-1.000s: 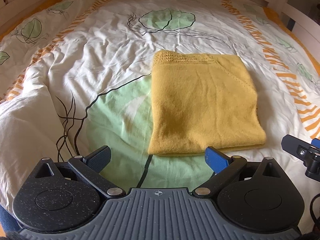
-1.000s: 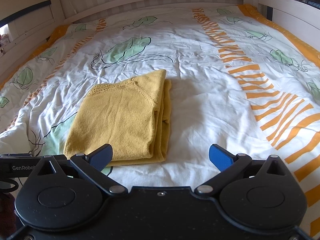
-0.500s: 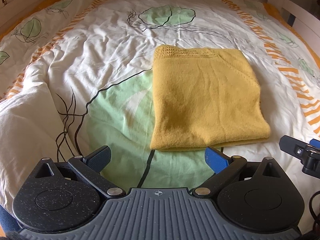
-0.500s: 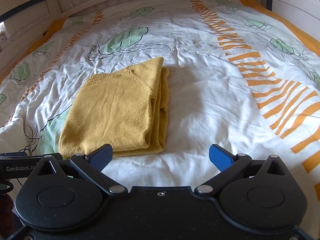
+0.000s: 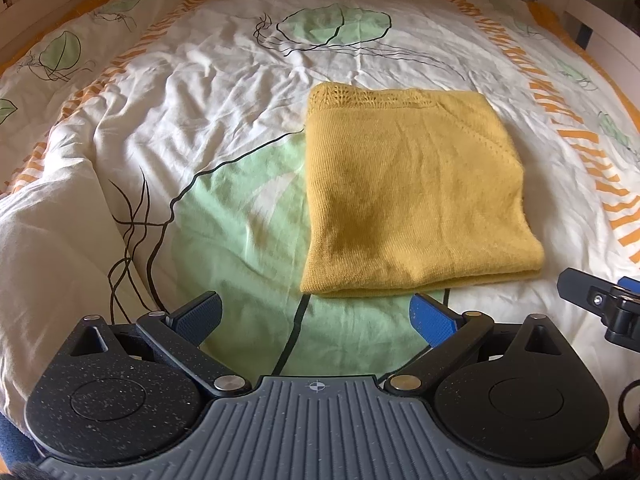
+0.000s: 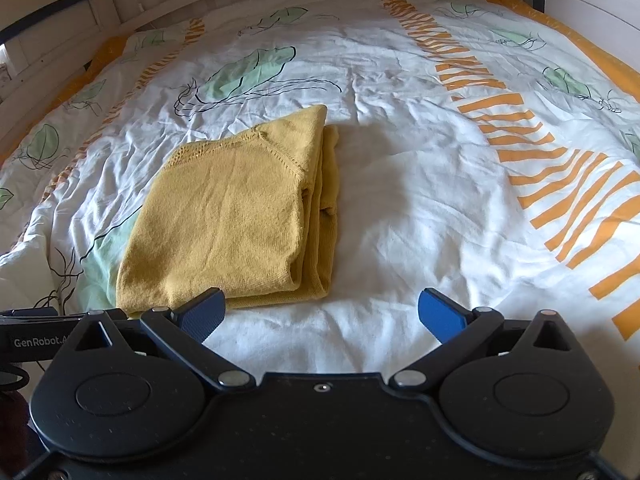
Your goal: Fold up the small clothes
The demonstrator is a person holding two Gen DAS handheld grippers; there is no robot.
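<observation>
The yellow knit garment (image 5: 412, 196) lay folded into a compact rectangle on the bed's duvet (image 5: 224, 208). Left gripper (image 5: 316, 316) and right gripper (image 6: 322, 314) stood empty, jaws wide apart, just short of its near edge. Folding appeared complete; any next move would be a further fold or setting the garment aside.

A: Open duvet (image 6: 420, 208) fills the right half of the right wrist frame, nothing on it.

B: Centre-left there, the folded yellow sweater (image 6: 236, 216) is the one obstacle.

A: Bed rails (image 6: 60, 12) wall the upper left and top edge.

B: In the left wrist frame, bare duvet lower centre; a raised fold (image 5: 52, 248) at left.
</observation>
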